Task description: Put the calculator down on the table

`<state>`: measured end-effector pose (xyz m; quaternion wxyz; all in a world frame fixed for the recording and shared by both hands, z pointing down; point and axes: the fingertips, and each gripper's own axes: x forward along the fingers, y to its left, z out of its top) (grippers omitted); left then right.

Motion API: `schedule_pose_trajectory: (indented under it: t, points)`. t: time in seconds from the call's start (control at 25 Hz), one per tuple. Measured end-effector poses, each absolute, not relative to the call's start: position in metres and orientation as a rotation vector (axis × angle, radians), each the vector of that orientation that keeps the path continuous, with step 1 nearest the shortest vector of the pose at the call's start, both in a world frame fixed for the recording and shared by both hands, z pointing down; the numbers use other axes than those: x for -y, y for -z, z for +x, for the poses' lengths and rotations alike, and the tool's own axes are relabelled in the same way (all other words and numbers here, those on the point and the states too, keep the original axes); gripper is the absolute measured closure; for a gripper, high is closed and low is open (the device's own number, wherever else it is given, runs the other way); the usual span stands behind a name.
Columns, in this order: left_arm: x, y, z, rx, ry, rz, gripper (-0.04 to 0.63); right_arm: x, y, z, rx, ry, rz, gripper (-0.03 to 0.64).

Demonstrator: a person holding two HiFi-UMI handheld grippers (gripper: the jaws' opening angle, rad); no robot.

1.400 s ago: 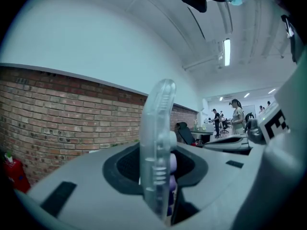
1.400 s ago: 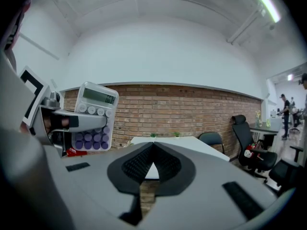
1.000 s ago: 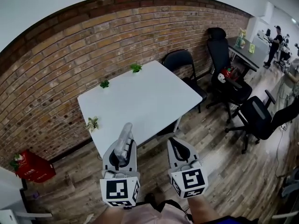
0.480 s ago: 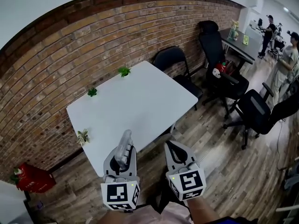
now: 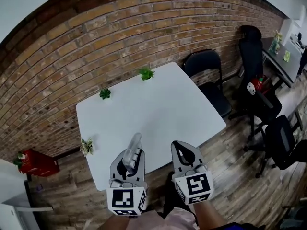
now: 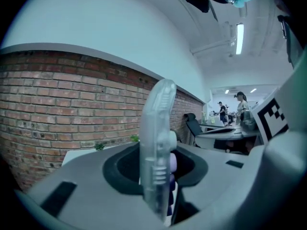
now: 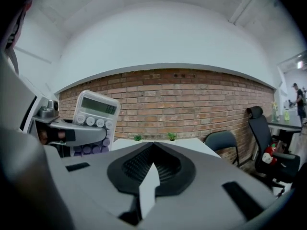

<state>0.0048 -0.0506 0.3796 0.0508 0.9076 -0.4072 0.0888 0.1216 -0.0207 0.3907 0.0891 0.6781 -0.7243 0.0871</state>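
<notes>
A clear-cased calculator with purple keys stands on edge between the jaws of my left gripper, which is shut on it. It hangs above the near edge of the white table. In the left gripper view the calculator appears edge-on, filling the gap of the left gripper. My right gripper hovers beside it over the table's near edge, jaws shut and empty. The right gripper view shows the calculator's display and keys at the left, beyond the right gripper.
Three small green plants stand along the table's far and left edges. A black folding chair and black office chairs stand to the right. A red bag lies by the brick wall.
Both grippers have come forward and a little down, from over the wooden floor to over the table's near edge. The calculator stays clamped in the left gripper.
</notes>
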Motion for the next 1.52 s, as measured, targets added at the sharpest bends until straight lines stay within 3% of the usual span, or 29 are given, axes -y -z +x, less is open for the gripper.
schedule_pose_trajectory:
  t: [0.4, 1.0, 1.52]
  points:
    - [0.126, -0.362, 0.053, 1.487, -0.273, 2.657, 0.460, 0.114, -0.383, 0.174, 2.322, -0.245, 1.833, 0.614]
    - [0.204, -0.332, 0.022, 1.676, -0.181, 2.588, 0.459, 0.207, -0.352, 0.131, 2.472, -0.105, 1.651, 0.614]
    - [0.251, -0.367, 0.009, 1.641, -0.257, 2.493, 0.459, 0.249, -0.374, 0.121, 2.440, -0.167, 1.599, 0.614]
